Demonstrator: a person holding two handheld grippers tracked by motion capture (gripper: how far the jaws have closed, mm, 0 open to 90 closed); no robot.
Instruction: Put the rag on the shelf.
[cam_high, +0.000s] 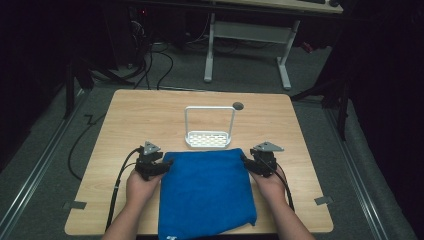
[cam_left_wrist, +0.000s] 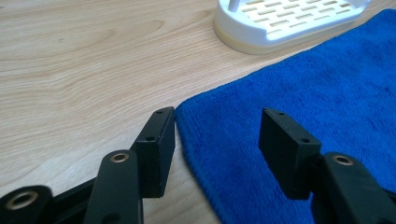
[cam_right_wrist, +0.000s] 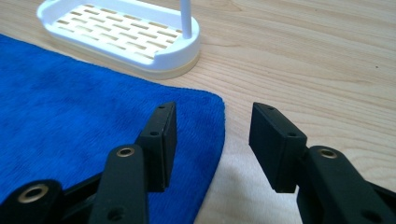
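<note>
High view: blue towel (cam_high: 206, 192) lies just before the white rack (cam_high: 208, 139) | my left gripper (cam_high: 166, 164) and right gripper (cam_high: 245, 161) gape at its two far corners, clamped on nothing | step: approach; next, I judge, pinch both corners.

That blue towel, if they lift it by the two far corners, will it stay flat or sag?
The towel would probably sag: it looks like soft, folded terry. It seems light, so open grippers, left and right, astride its corners should lift it easily. Its fuzzy pile likely grips rather than slips.
</note>
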